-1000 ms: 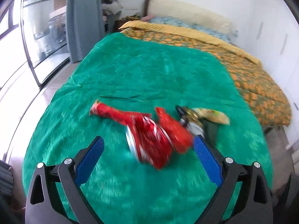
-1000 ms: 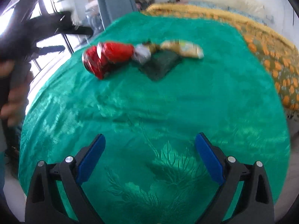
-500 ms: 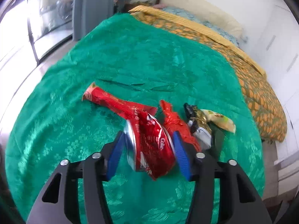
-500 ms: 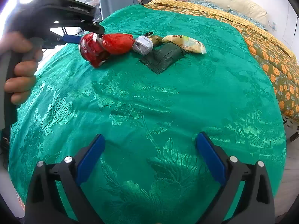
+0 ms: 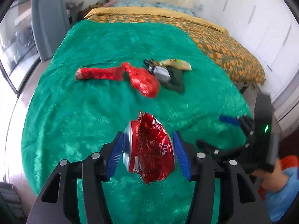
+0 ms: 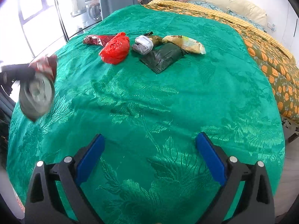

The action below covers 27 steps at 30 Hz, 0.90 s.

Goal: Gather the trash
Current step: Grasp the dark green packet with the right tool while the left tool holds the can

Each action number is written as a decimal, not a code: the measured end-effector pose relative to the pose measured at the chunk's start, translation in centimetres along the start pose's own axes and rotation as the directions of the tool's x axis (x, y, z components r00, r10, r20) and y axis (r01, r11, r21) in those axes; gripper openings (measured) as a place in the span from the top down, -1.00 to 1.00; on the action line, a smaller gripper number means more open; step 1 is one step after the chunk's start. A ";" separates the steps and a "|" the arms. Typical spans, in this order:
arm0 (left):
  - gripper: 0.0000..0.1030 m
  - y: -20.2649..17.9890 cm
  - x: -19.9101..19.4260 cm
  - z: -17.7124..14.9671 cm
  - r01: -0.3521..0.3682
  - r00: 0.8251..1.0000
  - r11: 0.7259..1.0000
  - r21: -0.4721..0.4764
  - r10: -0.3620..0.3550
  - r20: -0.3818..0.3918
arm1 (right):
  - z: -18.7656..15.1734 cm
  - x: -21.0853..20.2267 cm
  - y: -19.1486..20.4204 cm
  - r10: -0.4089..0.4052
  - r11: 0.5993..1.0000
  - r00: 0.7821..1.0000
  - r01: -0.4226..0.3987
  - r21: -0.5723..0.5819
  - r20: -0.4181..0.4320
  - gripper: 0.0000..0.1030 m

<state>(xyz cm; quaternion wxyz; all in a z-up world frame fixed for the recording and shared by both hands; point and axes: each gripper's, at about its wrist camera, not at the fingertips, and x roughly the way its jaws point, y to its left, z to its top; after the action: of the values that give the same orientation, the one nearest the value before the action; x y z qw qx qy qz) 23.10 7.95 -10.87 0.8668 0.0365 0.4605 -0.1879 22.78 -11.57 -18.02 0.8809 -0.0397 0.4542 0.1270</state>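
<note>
Crushed red can [image 5: 149, 150] clamped in left gripper [image 5: 149, 155], lifted clear of green bedspread [image 5: 93, 112], jaws just eased slightly. Right gripper [image 6: 149, 156] wide open, holding nothing.

red crushed can [image 5: 149, 149], green floral bedspread [image 6: 149, 102], orange-patterned quilt [image 6: 276, 69]

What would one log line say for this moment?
left hand-held gripper: shut on crushed can, lifted | right hand-held gripper: open, empty | bed: wrappers left
</note>
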 end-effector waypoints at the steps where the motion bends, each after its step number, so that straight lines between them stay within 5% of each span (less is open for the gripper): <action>1: -0.37 -0.5 0.6 -0.7 -0.025 1.000 1.000 0.016 0.024 0.008 | 0.0 0.0 0.0 0.000 1.000 1.000 0.000 0.001 0.000 -0.86; 4: -0.56 -1.5 2.4 -1.8 -0.072 0.997 0.996 0.046 0.070 0.030 | 0.0 0.0 0.0 0.000 1.000 1.000 0.000 0.001 0.001 -0.86; 16: -0.60 -0.4 5.7 -3.2 -0.105 0.994 0.994 -0.015 0.105 0.016 | -0.4 -1.8 -3.1 0.052 0.992 0.996 -0.060 0.114 0.068 -0.86; 23: -0.71 -1.0 6.2 -3.1 -0.129 0.992 0.992 0.009 0.129 0.003 | 3.2 -0.4 -5.7 -0.002 0.995 0.999 -0.003 0.103 0.049 -0.85; 27: -0.74 -1.0 6.3 -3.1 -0.132 0.991 0.991 0.006 0.132 0.000 | 6.6 1.6 -5.8 0.063 0.985 0.998 -0.066 0.158 0.028 -0.34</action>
<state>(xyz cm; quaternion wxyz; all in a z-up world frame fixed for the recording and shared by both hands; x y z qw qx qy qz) 23.54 5.94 -17.62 0.8771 0.0693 0.4566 -0.1317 30.38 -15.65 -15.70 0.8817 0.0470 0.4540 0.1192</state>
